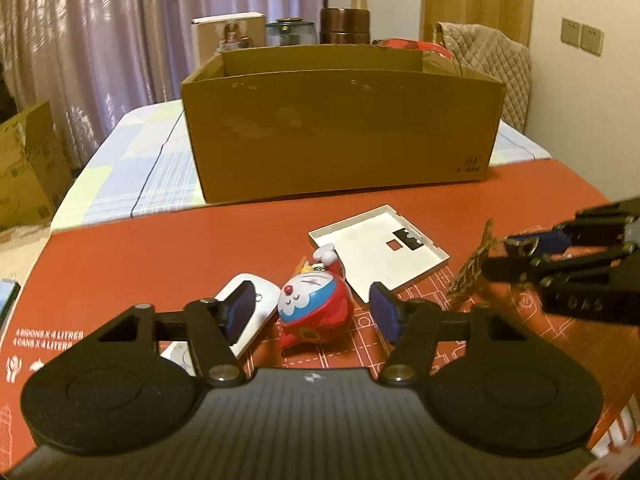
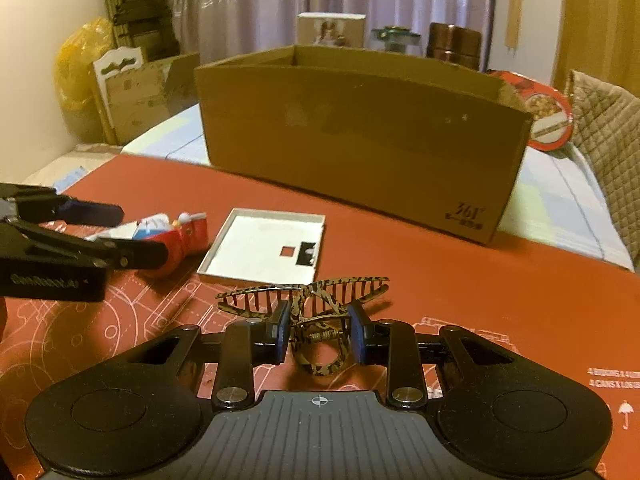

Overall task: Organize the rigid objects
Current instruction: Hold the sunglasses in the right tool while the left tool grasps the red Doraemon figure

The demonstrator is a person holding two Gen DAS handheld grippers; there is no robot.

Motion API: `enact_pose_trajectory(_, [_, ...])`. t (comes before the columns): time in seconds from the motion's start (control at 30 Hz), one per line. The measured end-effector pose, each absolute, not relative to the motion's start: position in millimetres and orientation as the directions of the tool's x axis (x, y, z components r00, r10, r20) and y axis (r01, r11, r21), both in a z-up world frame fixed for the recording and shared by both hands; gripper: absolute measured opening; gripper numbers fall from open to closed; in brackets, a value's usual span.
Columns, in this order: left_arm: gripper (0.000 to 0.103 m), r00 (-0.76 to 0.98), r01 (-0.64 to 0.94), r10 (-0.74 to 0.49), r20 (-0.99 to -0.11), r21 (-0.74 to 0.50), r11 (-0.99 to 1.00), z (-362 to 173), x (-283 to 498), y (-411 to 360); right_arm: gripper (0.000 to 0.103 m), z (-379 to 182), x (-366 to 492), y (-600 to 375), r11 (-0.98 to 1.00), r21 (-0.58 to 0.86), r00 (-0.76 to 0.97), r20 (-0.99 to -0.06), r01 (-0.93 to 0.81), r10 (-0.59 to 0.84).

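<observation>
A red and blue cat-robot toy lies on the red mat between the fingers of my left gripper. The jaws stand open, with a gap on each side of the toy. A white rounded device lies against the toy's left side, partly behind the left finger. My right gripper is shut on the handle end of a tortoiseshell hair claw clip, whose teeth spread out ahead. In the left wrist view the clip and right gripper appear at the right. A flat white square lid lies between them.
A large open cardboard box stands across the table behind the red mat. Jars and a small carton sit behind it. A quilted chair back is at the right, and a floor carton at the left.
</observation>
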State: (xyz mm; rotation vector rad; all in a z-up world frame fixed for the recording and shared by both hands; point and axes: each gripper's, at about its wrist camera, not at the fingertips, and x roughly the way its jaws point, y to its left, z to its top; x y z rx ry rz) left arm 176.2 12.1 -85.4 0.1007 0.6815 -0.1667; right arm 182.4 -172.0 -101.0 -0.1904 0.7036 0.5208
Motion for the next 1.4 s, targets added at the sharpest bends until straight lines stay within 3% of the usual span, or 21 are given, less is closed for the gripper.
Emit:
enact_pose_trajectory(0.33, [0.052, 0.756, 0.232, -0.097, -0.647, 0.127, 0.964, -97.0, 182.1, -4.6, 0.027, -98.1, 184.5, -180.3, 0.874, 0.023, 0.647, -0.663, -0.485, 0.376])
enact_pose_trajectory(0.7, [0.043, 0.75, 0.218, -0.08, -0.656, 0.132, 0.967, -101.8, 185.5, -6.5, 0.027, -98.8, 186.3, -185.4, 0.885, 0.03, 0.65, -0.667, -0.464, 0.364])
enact_pose_trajectory(1.4, [0.04, 0.742, 0.195, -0.083, -0.665, 0.095, 0.976, -103.0, 189.7, -6.6, 0.027, -97.6, 186.0, -185.3, 0.886, 0.031, 0.651, -0.666, -0.462, 0.363])
